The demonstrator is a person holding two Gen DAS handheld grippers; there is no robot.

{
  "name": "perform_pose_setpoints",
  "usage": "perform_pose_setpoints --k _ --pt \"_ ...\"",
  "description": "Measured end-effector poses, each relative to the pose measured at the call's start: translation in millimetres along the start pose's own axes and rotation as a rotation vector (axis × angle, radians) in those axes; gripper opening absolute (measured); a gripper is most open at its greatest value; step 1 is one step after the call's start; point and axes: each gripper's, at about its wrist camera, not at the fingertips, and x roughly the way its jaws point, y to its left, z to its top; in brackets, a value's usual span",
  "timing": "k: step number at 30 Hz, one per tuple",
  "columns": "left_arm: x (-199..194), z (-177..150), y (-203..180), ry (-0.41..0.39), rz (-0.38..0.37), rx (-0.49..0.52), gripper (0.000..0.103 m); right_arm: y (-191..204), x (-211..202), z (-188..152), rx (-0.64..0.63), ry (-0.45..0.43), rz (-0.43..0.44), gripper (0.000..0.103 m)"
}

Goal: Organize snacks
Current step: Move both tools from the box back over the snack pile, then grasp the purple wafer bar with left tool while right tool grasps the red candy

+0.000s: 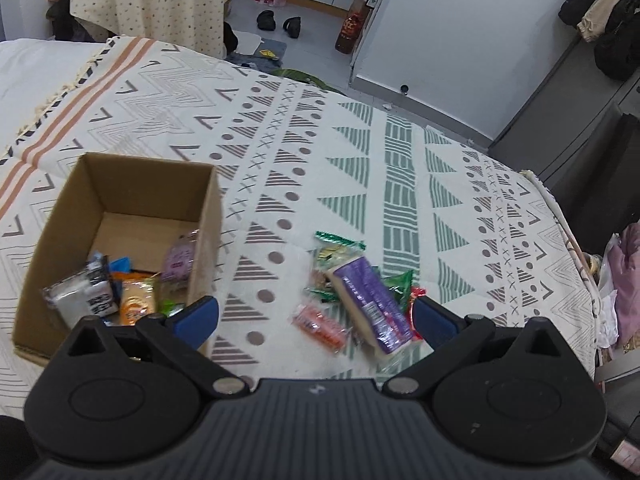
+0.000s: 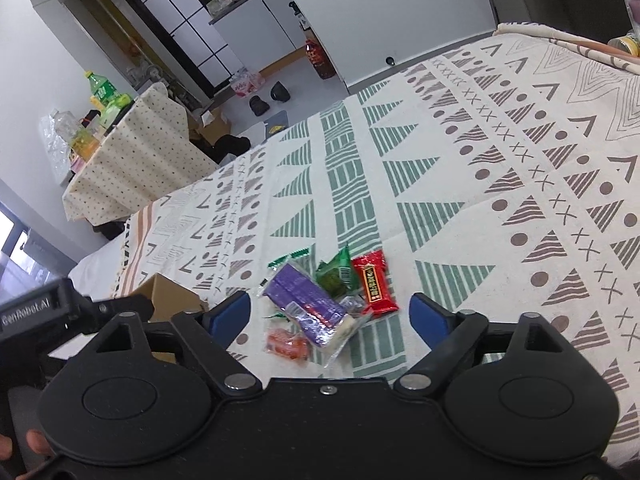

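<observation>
A brown cardboard box sits on the patterned blanket at the left, with several snack packets inside. A loose pile lies to its right: a long purple packet, an orange packet and green packets. My left gripper hovers open above the pile, nothing between its blue fingers. In the right wrist view the same purple packet lies with a red packet, a green packet and an orange packet. My right gripper is open just over them. The box corner shows at the left.
The blanket covers a bed whose far edge drops to a grey floor with slippers and a bottle. A cloth-draped table stands beyond the bed. The left gripper body and a hand appear at the lower left.
</observation>
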Motion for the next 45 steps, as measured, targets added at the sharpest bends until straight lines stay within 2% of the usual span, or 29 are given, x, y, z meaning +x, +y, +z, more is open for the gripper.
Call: perform_pose_setpoints --k 10,12,19,24,36,42,43,45 --pt "38.4 1.7 -23.5 0.052 -0.016 -0.006 0.098 -19.4 26.1 7.3 0.018 0.055 -0.008 0.064" --pt "48.8 1.7 -26.8 0.074 -0.026 -0.014 0.090 -24.1 32.7 8.6 0.025 0.070 -0.012 0.060" --pt "80.0 0.1 -38.5 0.113 -0.021 -0.020 0.076 -36.4 57.0 12.6 0.033 0.118 -0.019 0.047" --pt "103.3 0.4 -42.8 0.155 -0.017 -0.037 0.066 -37.8 72.9 12.9 0.028 0.148 -0.023 0.046" --pt "141.2 -3.6 -48.5 0.212 0.017 -0.043 0.066 -37.1 98.0 0.4 -0.003 0.226 -0.047 0.046" --pt "151.8 -7.3 -49.1 0.223 0.029 -0.036 0.065 -36.9 102.0 2.7 -0.005 0.222 -0.045 0.046" --pt "152.6 -7.7 -49.6 0.220 0.029 -0.032 0.064 -36.6 103.1 4.3 -0.007 0.219 -0.047 0.046" --pt "153.8 -8.1 -49.8 0.221 0.025 -0.031 0.047 -36.4 105.0 7.1 -0.011 0.213 -0.051 0.046"
